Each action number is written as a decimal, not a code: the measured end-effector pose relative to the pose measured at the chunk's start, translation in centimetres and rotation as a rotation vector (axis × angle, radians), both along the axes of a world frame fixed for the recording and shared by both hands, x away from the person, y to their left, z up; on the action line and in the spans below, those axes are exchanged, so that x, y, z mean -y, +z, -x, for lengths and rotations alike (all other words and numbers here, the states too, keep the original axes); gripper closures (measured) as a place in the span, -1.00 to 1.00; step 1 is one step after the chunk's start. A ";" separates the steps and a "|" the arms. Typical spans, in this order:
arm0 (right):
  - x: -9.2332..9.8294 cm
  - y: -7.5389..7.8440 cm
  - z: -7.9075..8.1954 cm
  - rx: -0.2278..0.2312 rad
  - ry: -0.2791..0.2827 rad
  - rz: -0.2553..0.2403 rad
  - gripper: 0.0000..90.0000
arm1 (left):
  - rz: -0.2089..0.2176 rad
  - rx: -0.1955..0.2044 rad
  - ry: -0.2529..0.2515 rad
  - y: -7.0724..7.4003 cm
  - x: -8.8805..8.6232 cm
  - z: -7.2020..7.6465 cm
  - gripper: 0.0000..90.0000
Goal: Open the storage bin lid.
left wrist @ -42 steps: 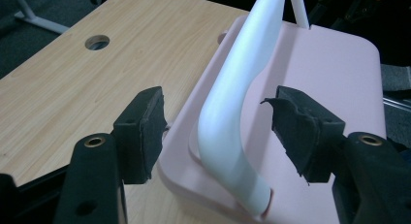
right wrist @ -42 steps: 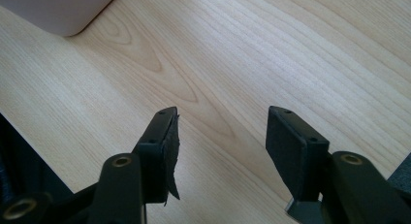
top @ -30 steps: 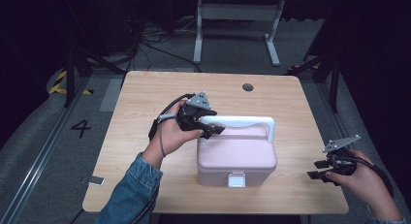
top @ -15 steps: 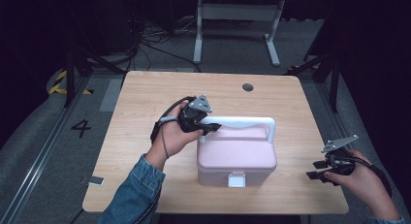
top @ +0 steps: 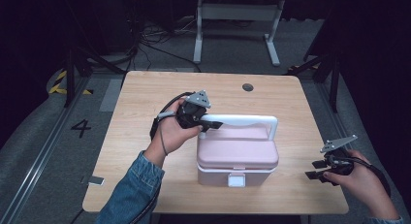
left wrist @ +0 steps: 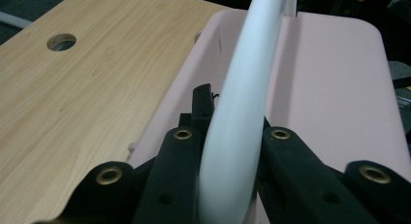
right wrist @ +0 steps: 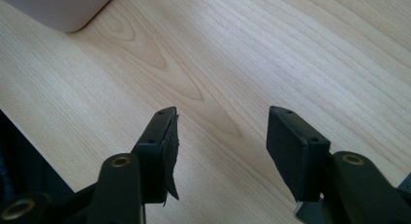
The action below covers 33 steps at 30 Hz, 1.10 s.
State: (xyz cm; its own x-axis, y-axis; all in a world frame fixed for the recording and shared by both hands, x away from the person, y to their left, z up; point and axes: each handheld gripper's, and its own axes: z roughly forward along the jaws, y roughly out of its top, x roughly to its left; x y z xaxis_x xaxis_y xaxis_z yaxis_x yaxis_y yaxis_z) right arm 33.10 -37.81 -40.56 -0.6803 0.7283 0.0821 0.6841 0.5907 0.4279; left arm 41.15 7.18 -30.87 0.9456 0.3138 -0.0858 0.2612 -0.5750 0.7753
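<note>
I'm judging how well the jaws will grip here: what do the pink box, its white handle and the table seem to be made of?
Pink box: likely moulded plastic, matte, with rounded corners. White handle: probably smooth plastic with a slight sheen. Table: light wood or wood-look laminate, with visible grain.

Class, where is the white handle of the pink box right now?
In the high view the handle stands raised over the pink box near the table's middle, its left end clamped in the left gripper.
</note>
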 end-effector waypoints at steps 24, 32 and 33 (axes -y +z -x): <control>-1.5 2.6 0.3 0.120 0.083 -0.147 0.15 | 0.102 -0.116 0.044 1.5 -0.4 -3.0 0.83; -3.3 5.3 0.7 0.196 0.137 -0.239 0.46 | 0.113 -0.129 0.054 1.5 -0.4 -3.3 0.82; -3.5 5.5 0.7 0.194 0.140 -0.252 0.52 | 0.112 -0.132 0.056 1.5 -0.4 -3.3 0.82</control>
State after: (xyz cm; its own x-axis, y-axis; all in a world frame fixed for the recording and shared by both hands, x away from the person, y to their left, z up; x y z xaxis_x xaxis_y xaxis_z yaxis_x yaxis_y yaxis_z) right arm 32.36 -34.28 -35.08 -0.7930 0.5996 0.1074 0.4954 0.5323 0.6864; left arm 44.50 7.58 -29.41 0.9051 0.3471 -0.2455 0.3941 -0.4684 0.7907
